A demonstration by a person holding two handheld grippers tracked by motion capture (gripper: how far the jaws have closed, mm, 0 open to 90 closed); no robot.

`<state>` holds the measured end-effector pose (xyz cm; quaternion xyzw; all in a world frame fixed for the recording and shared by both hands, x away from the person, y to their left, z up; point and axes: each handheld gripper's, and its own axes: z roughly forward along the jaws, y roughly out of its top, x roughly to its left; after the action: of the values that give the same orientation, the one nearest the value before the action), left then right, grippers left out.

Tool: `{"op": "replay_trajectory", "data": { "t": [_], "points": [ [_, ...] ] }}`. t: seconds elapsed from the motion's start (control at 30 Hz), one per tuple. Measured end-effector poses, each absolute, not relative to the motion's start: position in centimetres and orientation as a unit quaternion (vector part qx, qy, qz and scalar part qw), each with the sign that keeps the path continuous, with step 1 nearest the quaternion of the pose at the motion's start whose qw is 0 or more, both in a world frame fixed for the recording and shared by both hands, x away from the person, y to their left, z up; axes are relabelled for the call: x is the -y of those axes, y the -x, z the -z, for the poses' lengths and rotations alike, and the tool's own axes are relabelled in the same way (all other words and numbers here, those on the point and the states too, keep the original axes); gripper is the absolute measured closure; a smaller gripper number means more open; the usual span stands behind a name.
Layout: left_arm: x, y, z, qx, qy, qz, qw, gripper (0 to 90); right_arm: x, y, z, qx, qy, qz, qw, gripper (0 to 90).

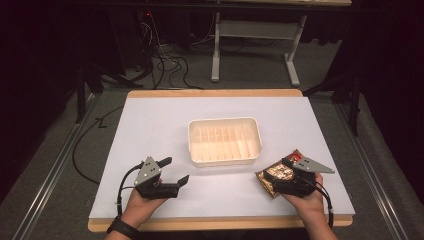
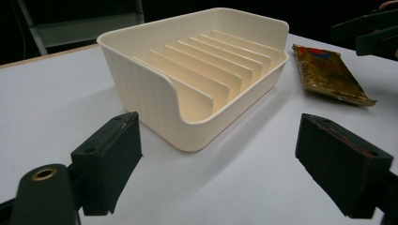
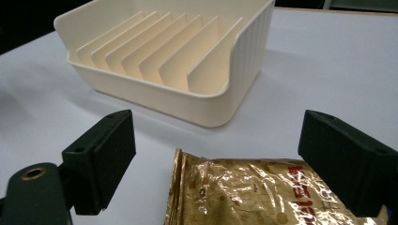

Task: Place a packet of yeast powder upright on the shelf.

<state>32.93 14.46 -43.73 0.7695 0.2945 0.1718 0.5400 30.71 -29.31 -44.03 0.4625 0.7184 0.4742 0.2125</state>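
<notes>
A cream plastic tray (image 1: 194,145) with several upright dividers sits at the table's centre, and its slots hold nothing. A gold foil snack packet (image 1: 270,176) with red print lies flat to the tray's right, near the front edge. My right gripper (image 1: 280,174) is open just above the packet's near end. In the right gripper view the packet (image 3: 253,197) lies between the wide-apart jaws of that gripper (image 3: 224,161), and the pads are not pressing it. My left gripper (image 1: 176,170) is open to the tray's front left, holding nothing. In its own view the left gripper (image 2: 225,159) faces the tray's corner (image 2: 141,89), and the packet (image 2: 331,75) lies beyond.
The white table top (image 1: 150,125) has a wooden rim (image 1: 215,93). Beyond the far edge are a white desk frame (image 1: 216,55) and loose cables (image 1: 167,62) on the floor. A metal rail (image 1: 50,175) runs along the table's left side. The right gripper (image 2: 371,33) shows at the top right of the left gripper view.
</notes>
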Motion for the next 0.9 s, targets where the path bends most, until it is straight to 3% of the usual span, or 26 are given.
{"op": "replay_trajectory", "data": {
  "t": [0.9],
  "points": [
    [-13.9,-32.9,44.0,-0.287,-0.781,-0.179,0.525,15.3,33.5,-31.7,45.1,-0.696,-0.505,-0.464,0.213,15.8]
  ]
}}
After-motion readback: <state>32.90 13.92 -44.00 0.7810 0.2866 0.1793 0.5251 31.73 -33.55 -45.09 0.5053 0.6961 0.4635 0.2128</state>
